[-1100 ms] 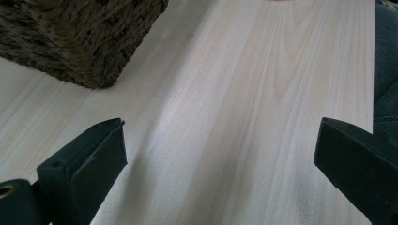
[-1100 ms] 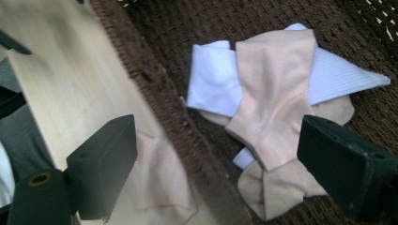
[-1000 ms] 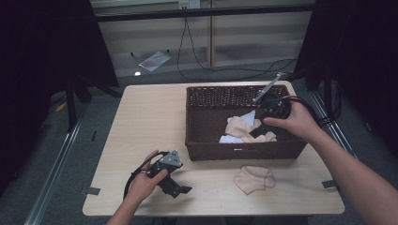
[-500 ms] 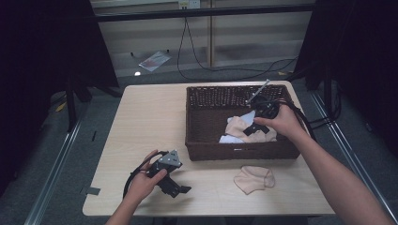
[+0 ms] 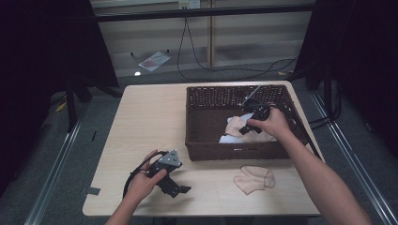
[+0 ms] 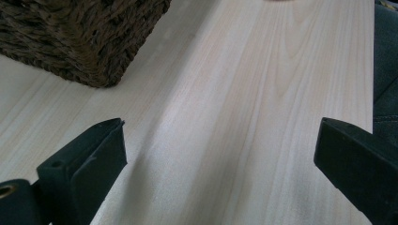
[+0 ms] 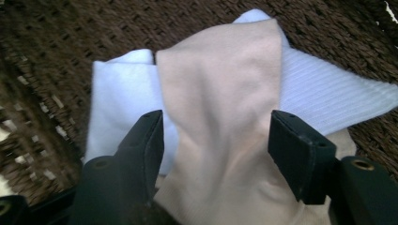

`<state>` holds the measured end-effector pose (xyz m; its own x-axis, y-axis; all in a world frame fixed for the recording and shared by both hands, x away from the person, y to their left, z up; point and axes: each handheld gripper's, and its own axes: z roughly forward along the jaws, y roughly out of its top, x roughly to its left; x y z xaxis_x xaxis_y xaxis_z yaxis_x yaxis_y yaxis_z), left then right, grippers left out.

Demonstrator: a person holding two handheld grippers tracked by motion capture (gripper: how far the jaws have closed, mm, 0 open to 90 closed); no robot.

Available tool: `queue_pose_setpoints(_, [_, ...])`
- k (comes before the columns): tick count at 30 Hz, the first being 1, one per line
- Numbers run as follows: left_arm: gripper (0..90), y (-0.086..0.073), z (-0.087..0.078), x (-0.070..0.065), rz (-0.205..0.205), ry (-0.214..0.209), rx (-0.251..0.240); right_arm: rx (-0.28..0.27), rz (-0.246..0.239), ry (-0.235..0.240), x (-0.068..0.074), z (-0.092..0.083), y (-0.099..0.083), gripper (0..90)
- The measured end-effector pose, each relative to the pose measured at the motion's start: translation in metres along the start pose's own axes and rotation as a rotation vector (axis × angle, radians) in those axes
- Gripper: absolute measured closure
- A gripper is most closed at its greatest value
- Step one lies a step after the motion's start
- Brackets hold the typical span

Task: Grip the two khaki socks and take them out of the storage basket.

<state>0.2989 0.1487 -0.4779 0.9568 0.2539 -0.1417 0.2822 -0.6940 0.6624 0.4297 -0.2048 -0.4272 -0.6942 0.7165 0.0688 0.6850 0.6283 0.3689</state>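
The right gripper [image 7: 216, 145], jaws just closing and half open, straddles a beige sock [image 7: 220, 140] in the basket [image 5: 206, 140] at 3 o'clock. The left gripper [image 6: 220, 159] rests wide open on the surface [image 5: 155, 117] at 7 o'clock.

Rough woven wicker basket [image 5: 206, 122], soft matt beige cloth [image 7: 225, 93], smooth pale wooden table [image 5: 150, 117].

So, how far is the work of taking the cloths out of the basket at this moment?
Done: one beige cloth lies on the table in front of the basket. In hand: the right gripper is inside the basket, its jaws just closing around a second beige cloth but not yet pressing it. Left: white cloths underneath. The left gripper rests open over the table.
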Motion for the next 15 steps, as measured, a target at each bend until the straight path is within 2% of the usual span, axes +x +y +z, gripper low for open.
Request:
queue_pose_setpoints(1, [2.4,0.0,0.0,0.0,0.0,-0.001,-0.001,0.006,-0.002,0.002,-0.001,0.003,0.0,43.5])
queue_pose_setpoints(3, [2.4,0.0,0.0,0.0,-0.001,0.0,-0.001,0.012,0.004,0.004,-0.002,0.004,0.0,44.2])
queue_pose_setpoints(4, [2.4,0.001,-0.002,0.0,0.005,0.002,0.024,0.016,-0.005,-0.004,-0.003,0.007,0.0,46.6])
queue_pose_setpoints(5, [2.4,0.001,-0.002,0.0,0.005,0.002,0.024,0.016,-0.005,-0.004,-0.003,0.007,0.0,46.6])
queue_pose_setpoints(6, [2.4,0.0,0.0,0.0,0.001,-0.001,0.003,0.03,-0.006,0.003,-0.003,0.009,0.0,50.7])
queue_pose_setpoints(7, [2.4,0.0,0.0,0.0,0.001,-0.001,0.003,0.023,-0.004,0.004,-0.003,0.01,0.0,51.4])
queue_pose_setpoints(8, [2.4,0.0,0.0,0.0,-0.001,0.002,-0.002,0.025,-0.009,0.009,-0.003,0.01,0.0,56.2])
queue_pose_setpoints(11, [2.4,0.0,0.0,0.0,0.001,0.002,-0.002,0.027,-0.004,0.004,-0.003,0.013,0.0,58.7])
queue_pose_setpoints(12, [2.4,0.0,-0.001,0.0,-0.001,0.002,0.0,0.032,-0.007,0.015,-0.004,0.015,0.0,64.1])
queue_pose_setpoints(15, [2.4,0.0,0.0,0.0,0.001,0.003,-0.003,0.044,0.004,0.021,-0.005,0.018,-0.001,67.0])
